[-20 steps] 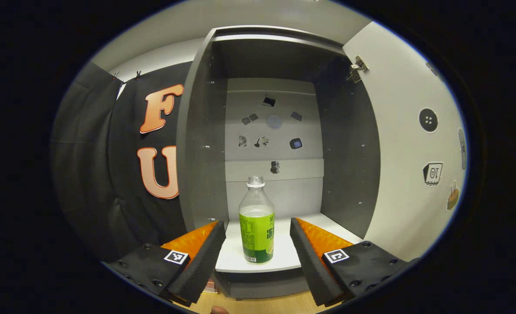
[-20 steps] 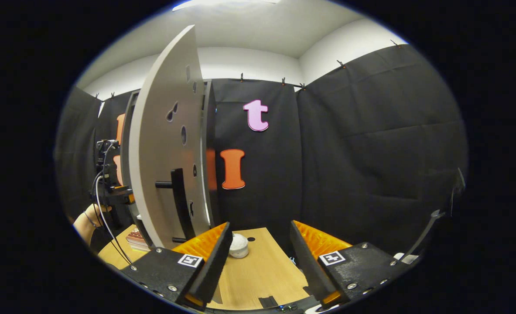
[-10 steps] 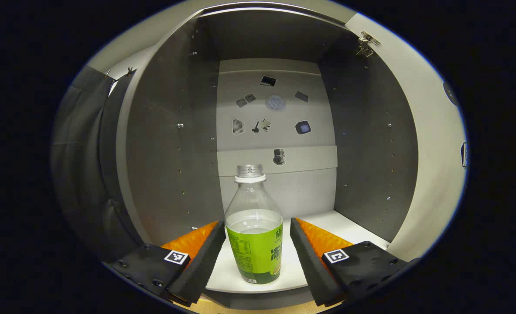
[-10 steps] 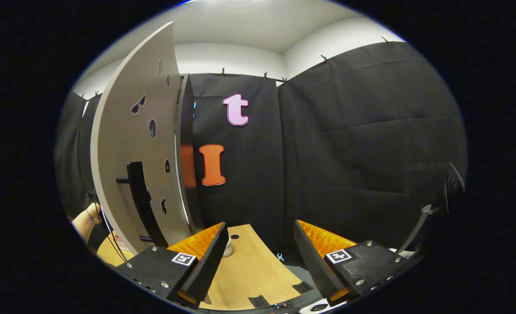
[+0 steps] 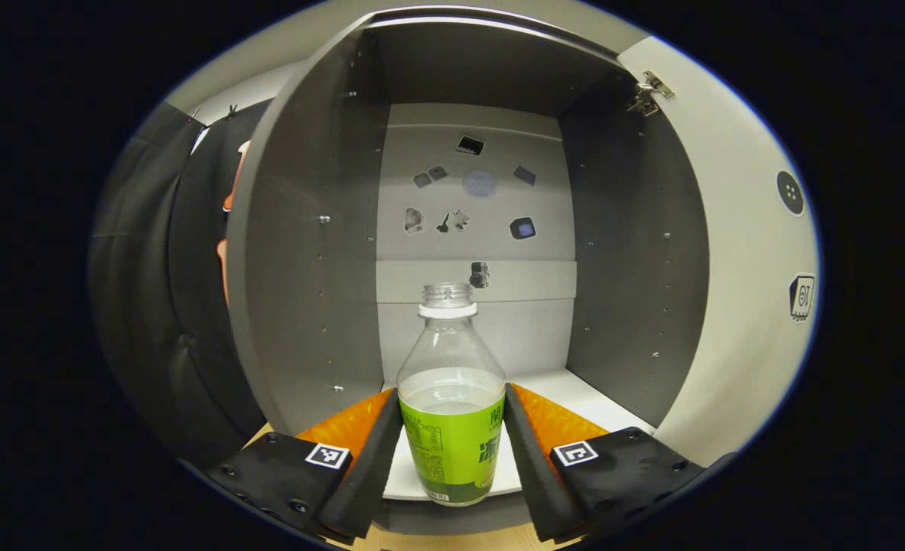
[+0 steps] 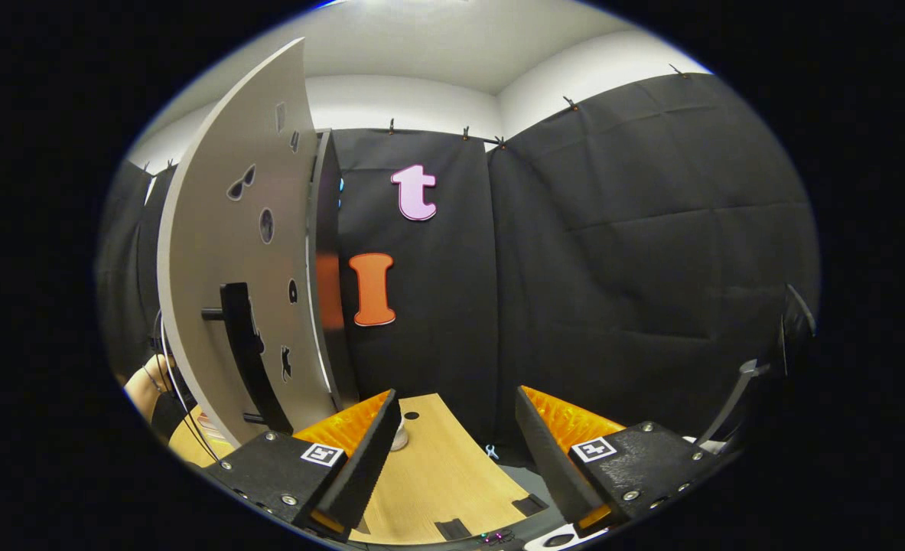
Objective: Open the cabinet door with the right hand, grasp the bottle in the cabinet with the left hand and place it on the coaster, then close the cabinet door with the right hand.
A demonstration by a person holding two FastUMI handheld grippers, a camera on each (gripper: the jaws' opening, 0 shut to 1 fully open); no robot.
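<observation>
So my left gripper [image 5: 452, 451] is clamped on the bottle [image 5: 452, 428], both pads touching its label, on the cabinet [image 5: 307, 268] shelf. Right gripper [image 6: 456, 451] hangs open above the desk [image 6: 437, 482], door [image 6: 230, 252] open.

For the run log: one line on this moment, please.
door open | left gripper shut on bottle | right gripper open, idle

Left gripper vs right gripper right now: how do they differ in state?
The left gripper has its fingers closed against the bottle in the cabinet; the right gripper is wide open and holds nothing. Left points into the cabinet, right hangs over the wooden table. Both have orange-backed black pads.
</observation>
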